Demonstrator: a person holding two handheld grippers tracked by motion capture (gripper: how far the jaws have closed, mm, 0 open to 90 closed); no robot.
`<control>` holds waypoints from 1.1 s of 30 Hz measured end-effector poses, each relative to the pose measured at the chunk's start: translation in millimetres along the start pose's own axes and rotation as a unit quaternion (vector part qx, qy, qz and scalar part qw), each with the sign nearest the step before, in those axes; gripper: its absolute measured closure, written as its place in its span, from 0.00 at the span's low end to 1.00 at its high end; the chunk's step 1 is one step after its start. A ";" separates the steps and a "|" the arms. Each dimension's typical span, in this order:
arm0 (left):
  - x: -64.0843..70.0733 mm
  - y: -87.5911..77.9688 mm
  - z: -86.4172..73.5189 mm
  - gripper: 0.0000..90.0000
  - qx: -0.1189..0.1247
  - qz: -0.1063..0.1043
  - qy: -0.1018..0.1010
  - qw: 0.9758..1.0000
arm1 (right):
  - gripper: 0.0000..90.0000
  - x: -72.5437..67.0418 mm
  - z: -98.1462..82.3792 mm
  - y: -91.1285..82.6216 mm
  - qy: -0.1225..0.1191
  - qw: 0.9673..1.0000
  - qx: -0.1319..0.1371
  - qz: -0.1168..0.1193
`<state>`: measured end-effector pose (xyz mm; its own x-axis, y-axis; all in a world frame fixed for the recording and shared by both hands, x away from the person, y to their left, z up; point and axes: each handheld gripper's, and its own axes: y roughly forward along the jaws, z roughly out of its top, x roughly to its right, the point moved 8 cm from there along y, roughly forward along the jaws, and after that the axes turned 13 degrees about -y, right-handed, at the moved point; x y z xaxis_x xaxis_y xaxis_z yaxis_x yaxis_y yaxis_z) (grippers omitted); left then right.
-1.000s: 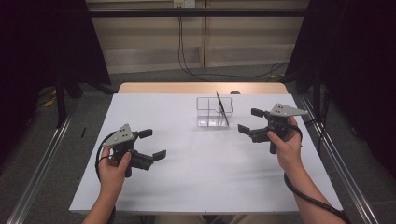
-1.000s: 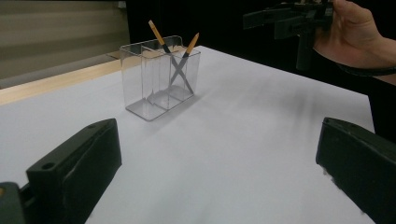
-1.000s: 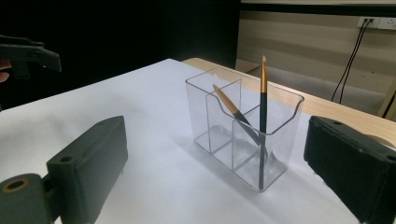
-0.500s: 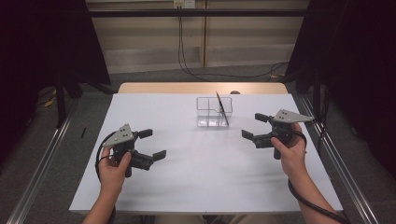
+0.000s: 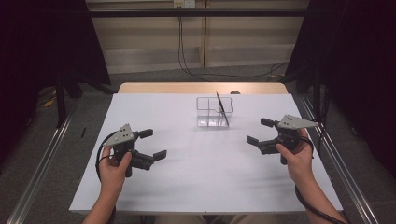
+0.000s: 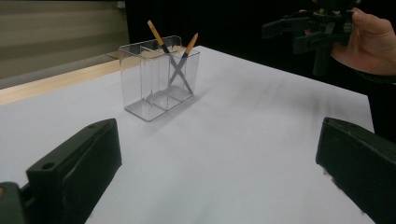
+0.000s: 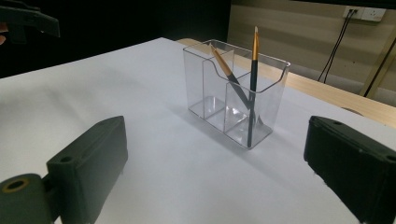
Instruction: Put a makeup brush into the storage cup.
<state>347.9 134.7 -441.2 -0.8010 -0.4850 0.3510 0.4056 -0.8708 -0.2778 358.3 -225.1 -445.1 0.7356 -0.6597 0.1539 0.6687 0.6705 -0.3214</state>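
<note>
The right tool (image 5: 260, 131) hung above the desk (image 5: 196, 186) with its jaws spread wide and nothing between them; it touched neither the desk nor the holder. The left tool (image 5: 152, 143) did likewise on the other side, jaws wide apart and empty.

Between them, toward the far edge of the desk, stood the clear holder (image 5: 214, 111), upright, split into compartments. 2 pencils (image 7: 252, 79) leaned in it, crossing each other; both seemed to rest in the end compartment nearest the right tool, though the clear walls made that hard to settle. The right tool was nearer the holder, the left well apart from it.

The step in hand looked like a reach for a pencil. To do it well, the right tool should probably come in from above, line its jaws across 1 shaft near the top, above the rim and clear of the crossing, and close only when the other pencil lay outside the jaws. A straight lift along the shaft's lean would likely keep the light holder from tipping; the left tool could steady its wall.
</note>
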 end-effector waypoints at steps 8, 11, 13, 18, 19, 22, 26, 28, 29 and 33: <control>-0.8 0.2 0.1 0.00 0.002 0.001 -0.002 1.000 | 0.06 -3.8 -5.1 -7.6 -0.004 1.000 -0.006 -0.001; -0.9 0.2 0.1 0.00 0.001 0.001 -0.001 1.000 | 0.06 -6.8 -9.0 -9.8 -0.010 1.000 -0.012 -0.002; -0.7 0.3 0.2 0.00 0.001 0.001 0.000 1.000 | 0.06 -7.6 -9.9 -10.3 -0.011 1.000 -0.015 -0.002; -0.9 -0.3 0.4 0.00 0.002 0.001 -0.001 1.000 | 0.06 -12.6 -15.3 -15.1 -0.013 1.000 -0.017 -0.003; -0.9 -0.3 0.4 0.00 0.002 0.001 -0.001 1.000 | 0.06 -12.6 -15.3 -15.1 -0.013 1.000 -0.017 -0.003; -1.0 0.1 -0.2 0.00 0.001 0.002 -0.001 1.000 | 0.06 -15.9 -21.2 -20.5 -0.016 1.000 -0.023 -0.004; -0.2 1.6 -0.2 0.00 0.001 0.001 -0.001 1.000 | 0.06 -18.5 -25.1 -26.0 -0.011 1.000 -0.019 -0.007; -0.1 1.8 -0.2 0.00 -0.001 0.002 0.001 1.000 | 0.06 -18.9 -27.2 -28.2 -0.011 1.000 -0.017 -0.010; 0.3 2.0 -0.1 0.00 -0.001 0.000 0.001 1.000 | 0.06 -19.2 -27.9 -29.3 -0.006 1.000 -0.015 -0.009; 0.3 2.7 0.5 0.00 0.000 0.000 0.002 1.000 | 0.06 -19.5 -30.8 -33.4 -0.005 1.000 -0.015 -0.012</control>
<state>349.0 132.2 -441.4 -0.8029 -0.4842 0.3478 0.4052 -0.8711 -0.2774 318.3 -245.1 -466.1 0.7203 -0.6722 0.1715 0.6829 0.6437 -0.3454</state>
